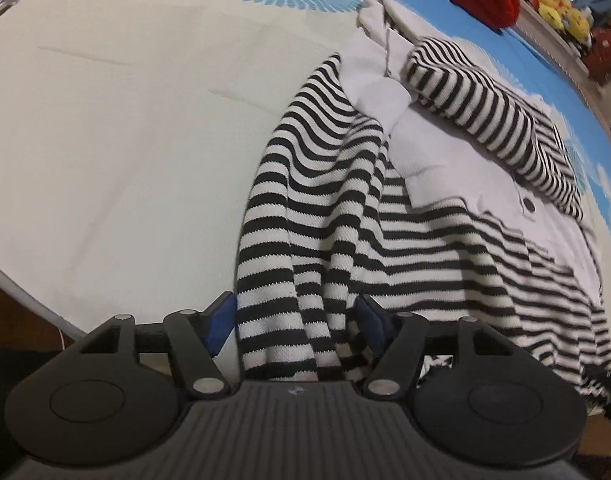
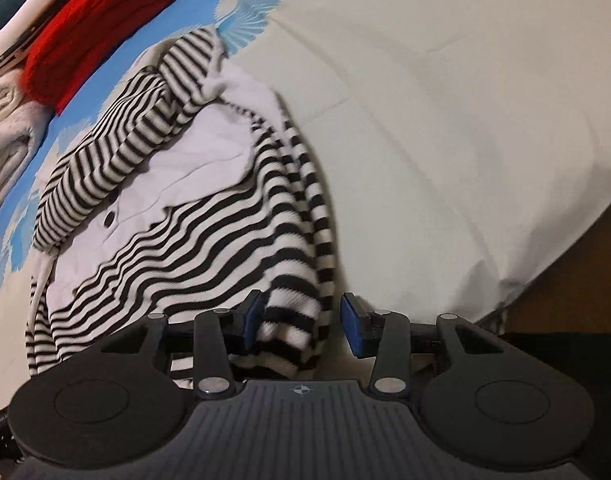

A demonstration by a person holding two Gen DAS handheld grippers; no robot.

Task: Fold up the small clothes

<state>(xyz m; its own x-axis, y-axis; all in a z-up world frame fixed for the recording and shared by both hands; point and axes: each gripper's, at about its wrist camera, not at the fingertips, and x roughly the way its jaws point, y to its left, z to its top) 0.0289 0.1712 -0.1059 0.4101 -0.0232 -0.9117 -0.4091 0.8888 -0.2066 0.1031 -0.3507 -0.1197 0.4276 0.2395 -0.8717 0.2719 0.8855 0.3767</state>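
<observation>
A black-and-white striped top (image 1: pixel 385 208) with a white front panel (image 1: pixel 445 160) and a dark button lies crumpled on a cream and blue sheet (image 1: pixel 125 140). My left gripper (image 1: pixel 295 320) stands open at the near hem, with a fold of striped cloth between its blue pads (image 1: pixel 221 320) and no squeeze showing. In the right wrist view the same top (image 2: pixel 177 216) lies left of centre. My right gripper (image 2: pixel 303 320) is open around a striped sleeve end (image 2: pixel 293 316); the right pad (image 2: pixel 353 322) stands apart from the cloth.
A red garment (image 2: pixel 97 28) and a folded pale knit (image 2: pixel 5 132) lie at the far left of the bed. Plush toys (image 1: pixel 561 12) sit on a shelf beyond. The bed's edge (image 2: pixel 517 280) drops to a brown floor at lower right.
</observation>
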